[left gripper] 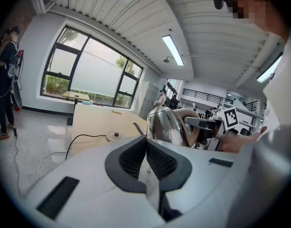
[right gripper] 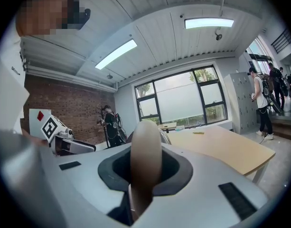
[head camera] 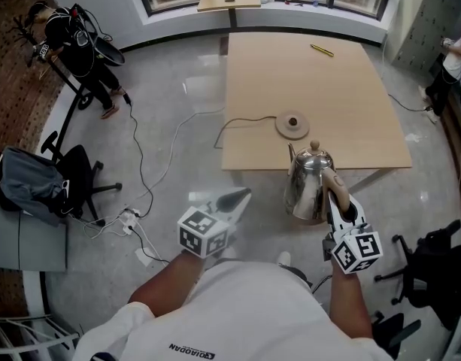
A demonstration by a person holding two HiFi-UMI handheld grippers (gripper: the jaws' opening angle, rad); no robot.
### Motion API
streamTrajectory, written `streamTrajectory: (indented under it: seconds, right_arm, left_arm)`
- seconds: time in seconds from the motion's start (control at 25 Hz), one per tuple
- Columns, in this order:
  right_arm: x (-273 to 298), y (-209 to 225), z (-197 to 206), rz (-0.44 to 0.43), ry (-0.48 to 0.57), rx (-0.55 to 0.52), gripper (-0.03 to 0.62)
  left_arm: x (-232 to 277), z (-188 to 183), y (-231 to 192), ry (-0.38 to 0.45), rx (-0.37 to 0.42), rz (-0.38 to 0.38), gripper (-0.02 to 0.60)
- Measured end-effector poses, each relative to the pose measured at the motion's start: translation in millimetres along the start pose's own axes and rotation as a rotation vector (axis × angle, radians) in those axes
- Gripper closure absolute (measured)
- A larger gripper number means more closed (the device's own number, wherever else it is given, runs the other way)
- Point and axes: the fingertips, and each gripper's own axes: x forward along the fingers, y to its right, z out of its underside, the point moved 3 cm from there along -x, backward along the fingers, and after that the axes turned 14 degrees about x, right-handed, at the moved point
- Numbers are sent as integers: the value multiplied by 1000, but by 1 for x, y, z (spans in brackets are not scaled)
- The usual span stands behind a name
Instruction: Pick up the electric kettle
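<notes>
A shiny steel electric kettle point(head camera: 309, 183) with a tan handle point(head camera: 335, 184) hangs in the air just off the near edge of the wooden table point(head camera: 328, 81). My right gripper point(head camera: 338, 203) is shut on that handle, which fills the space between its jaws in the right gripper view as a tan bar point(right gripper: 145, 158). The kettle's round base point(head camera: 292, 124) sits on the table with its cord trailing off the left edge. Left of the kettle, my left gripper point(head camera: 232, 200) is shut and holds nothing. The left gripper view has the kettle point(left gripper: 166, 125) beyond its closed pads.
A yellow pen point(head camera: 322, 50) lies on the table's far side. Cables and a power strip point(head camera: 128, 218) run across the floor at left, near an office chair point(head camera: 42, 183). Another dark chair point(head camera: 433, 265) stands at right. A person point(head camera: 76, 43) stands far left.
</notes>
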Motion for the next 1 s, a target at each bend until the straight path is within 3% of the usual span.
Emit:
streamTrajectory:
  seconds: [1.0]
  right_arm:
    - [2,-5,7,-7,-28,-28,522]
  left_arm:
    - [-3,11,2,-7,-29,4,586]
